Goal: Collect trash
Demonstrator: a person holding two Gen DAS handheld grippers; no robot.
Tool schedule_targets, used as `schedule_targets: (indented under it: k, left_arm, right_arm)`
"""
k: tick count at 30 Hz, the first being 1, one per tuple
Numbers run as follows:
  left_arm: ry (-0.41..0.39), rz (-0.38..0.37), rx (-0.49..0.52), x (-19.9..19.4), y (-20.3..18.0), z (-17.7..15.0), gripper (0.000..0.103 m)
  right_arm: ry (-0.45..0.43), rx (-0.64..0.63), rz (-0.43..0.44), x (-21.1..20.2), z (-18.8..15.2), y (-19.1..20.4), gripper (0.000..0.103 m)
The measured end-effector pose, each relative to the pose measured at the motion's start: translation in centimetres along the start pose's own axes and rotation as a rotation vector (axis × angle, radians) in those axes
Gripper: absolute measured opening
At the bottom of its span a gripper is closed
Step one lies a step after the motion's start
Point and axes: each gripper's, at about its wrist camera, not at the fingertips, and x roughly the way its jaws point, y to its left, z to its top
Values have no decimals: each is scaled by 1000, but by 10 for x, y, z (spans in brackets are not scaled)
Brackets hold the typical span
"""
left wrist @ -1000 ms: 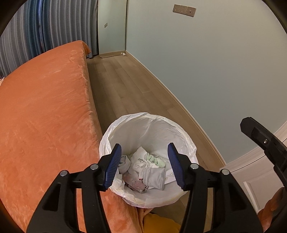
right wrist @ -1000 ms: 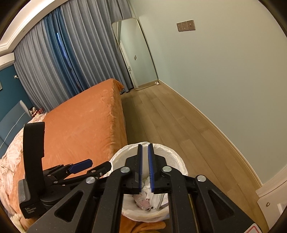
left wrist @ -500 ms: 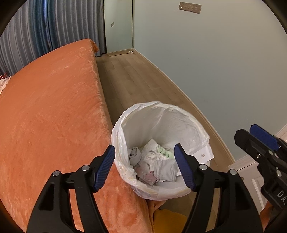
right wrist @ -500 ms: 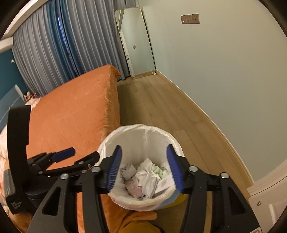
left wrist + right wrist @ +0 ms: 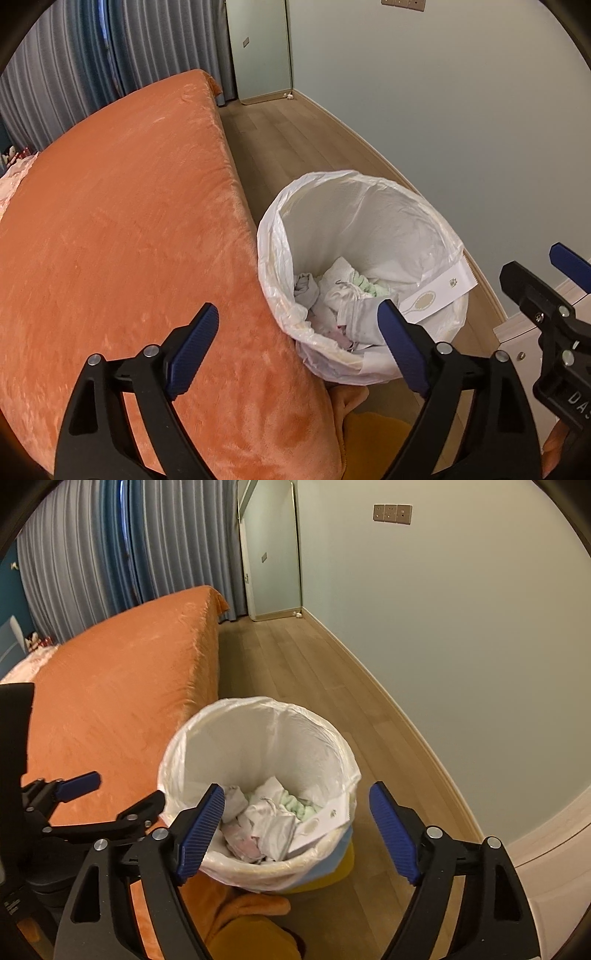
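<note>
Both tools, left (image 5: 297,345) & right (image 5: 297,832), opening, nothing btwn pads. Bin (image 5: 258,734) base hidden; trash (image 5: 266,823) inside a crumpled jumble, hard to ID.

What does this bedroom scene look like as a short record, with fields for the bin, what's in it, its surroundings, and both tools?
bin: white-lined trash bin on the wood floor, standing against the side of the orange bed
contents: crumpled tissues, a pale green scrap, a white card leaning on the near right rim
left tool: above the bed edge and bin, jaws opening, nothing between them
right tool: above the bin, jaws opening, nothing between them
background: mirror on the far wall, grey-blue curtains
</note>
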Motion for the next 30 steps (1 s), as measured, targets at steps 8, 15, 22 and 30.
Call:
schedule_targets:
  k: [8,15,22,30]
  left_arm:
    - [34,0,-22,10,7,-17,87]
    - [34,16,13,13,1,-26,87]
    - [53,12,-8,17,3,-33,87]
    - [57,21,-20,18,6,-38,90]
  right_arm:
    - [33,21,-35,5,-11,-5,85]
    - [66,26,-46,11,-21,-8,96]
    - [70,13,-57,14,-27,-8,96]
    - [70,6,-58,15,-33,-8,96]
